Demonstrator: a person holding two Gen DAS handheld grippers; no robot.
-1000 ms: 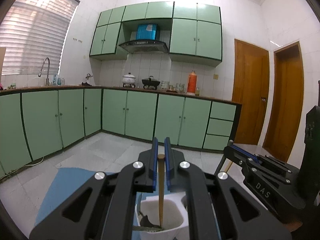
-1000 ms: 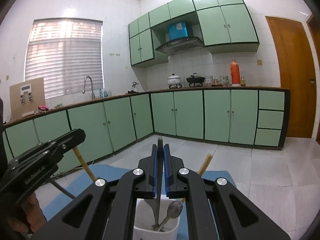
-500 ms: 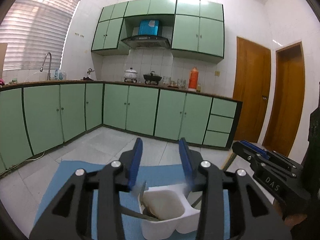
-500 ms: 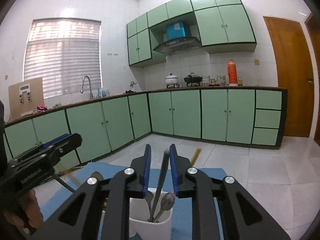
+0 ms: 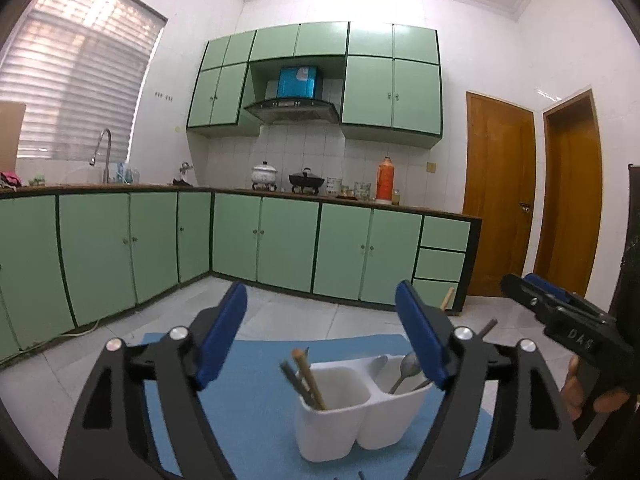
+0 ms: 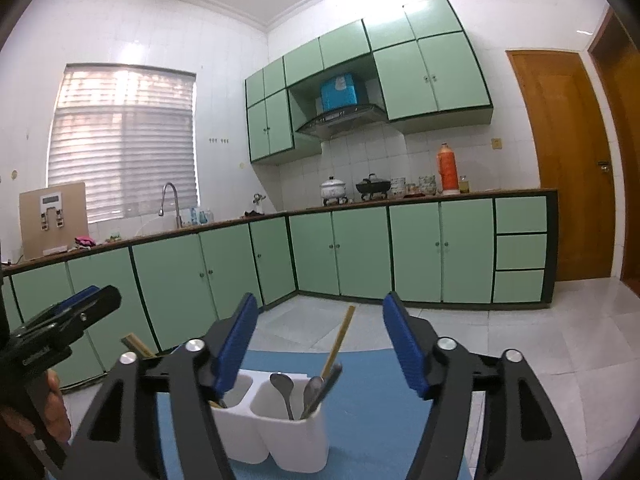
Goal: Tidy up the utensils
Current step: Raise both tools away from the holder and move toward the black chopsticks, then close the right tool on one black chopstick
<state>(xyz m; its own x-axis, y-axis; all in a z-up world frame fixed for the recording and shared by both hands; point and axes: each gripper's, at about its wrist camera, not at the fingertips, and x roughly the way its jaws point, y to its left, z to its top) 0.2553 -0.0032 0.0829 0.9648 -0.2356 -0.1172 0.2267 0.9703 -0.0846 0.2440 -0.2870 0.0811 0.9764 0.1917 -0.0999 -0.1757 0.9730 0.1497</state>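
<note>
White plastic utensil holder (image 5: 362,412) low centre of frame, standing on a blue mat (image 5: 248,404).
Both jaws just spread wide and released: left gripper (image 5: 320,334) empty, wooden chopsticks (image 5: 308,378) leaning in the holder's left compartment; right gripper (image 6: 320,338) empty too, metal spoons (image 6: 298,390) resting in the right compartment, one chopstick (image 6: 340,338) slanting up behind. Green cabinets (image 5: 288,240) across mid-frame.

One white holder (image 6: 280,436), two compartments. Two spoons (image 6: 282,386). One blue mat (image 5: 256,400). Two grippers (image 5: 320,328).
</note>
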